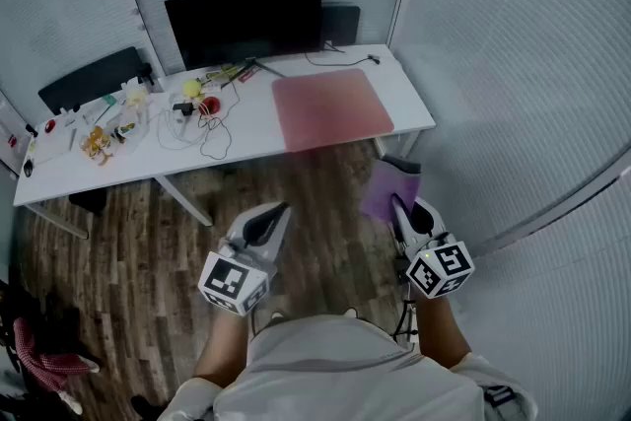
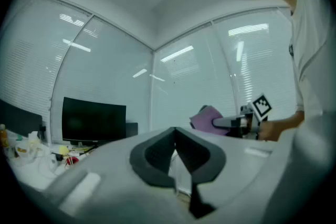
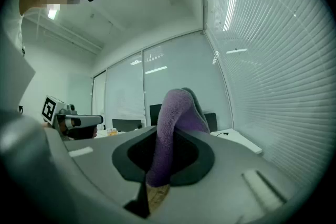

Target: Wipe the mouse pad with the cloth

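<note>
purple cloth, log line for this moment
left gripper: shut, empty | right gripper: shut on purple fleece cloth | pink rectangular mouse pad: on white desk, no gripper touching

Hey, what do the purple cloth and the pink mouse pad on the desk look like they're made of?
Cloth: soft, fuzzy fabric, probably microfibre or terry; its surface shows a fine nap and it folds over in a soft bend. Mouse pad: looks like a matte, fabric-topped or rubbery mat; it lies thin and flat with no glare, though its texture is too small to tell.

A white table [image 1: 412, 102] stands ahead of my right gripper [image 1: 399, 210]. On it, a red mouse pad [image 1: 330, 106] lies nearest. A monitor [image 1: 245, 20] and cables [image 1: 212, 135] sit farther left.
</note>
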A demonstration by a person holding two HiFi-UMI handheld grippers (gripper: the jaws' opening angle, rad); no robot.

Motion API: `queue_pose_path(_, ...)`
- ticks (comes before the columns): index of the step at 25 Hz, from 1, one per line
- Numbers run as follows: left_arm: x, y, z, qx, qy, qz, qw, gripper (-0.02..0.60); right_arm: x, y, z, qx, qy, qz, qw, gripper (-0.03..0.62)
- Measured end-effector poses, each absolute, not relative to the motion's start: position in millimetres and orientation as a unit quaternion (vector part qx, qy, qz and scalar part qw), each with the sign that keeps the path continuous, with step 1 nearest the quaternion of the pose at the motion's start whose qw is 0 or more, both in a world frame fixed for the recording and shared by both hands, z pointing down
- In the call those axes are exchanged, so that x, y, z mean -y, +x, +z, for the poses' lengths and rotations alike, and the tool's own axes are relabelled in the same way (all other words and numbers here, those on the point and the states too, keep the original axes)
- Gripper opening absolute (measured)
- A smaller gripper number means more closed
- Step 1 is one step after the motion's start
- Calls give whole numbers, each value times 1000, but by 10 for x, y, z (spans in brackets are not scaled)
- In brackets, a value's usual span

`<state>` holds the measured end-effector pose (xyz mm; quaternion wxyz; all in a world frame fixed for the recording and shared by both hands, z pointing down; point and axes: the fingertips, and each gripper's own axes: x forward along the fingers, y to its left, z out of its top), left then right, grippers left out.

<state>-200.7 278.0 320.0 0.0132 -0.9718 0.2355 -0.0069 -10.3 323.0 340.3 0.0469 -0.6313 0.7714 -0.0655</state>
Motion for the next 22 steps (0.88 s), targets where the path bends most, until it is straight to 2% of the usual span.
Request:
queue_pose_path(12,-2731,-1987,3220,-249,-969,-11,6,3,-3149,-122,3520,-784,-615,-73,42,43)
queue_pose_path(22,-2714,-1833,3321,-254,-967,-33,10,2,-3075,35,3725,-790,-599,-110,65,48)
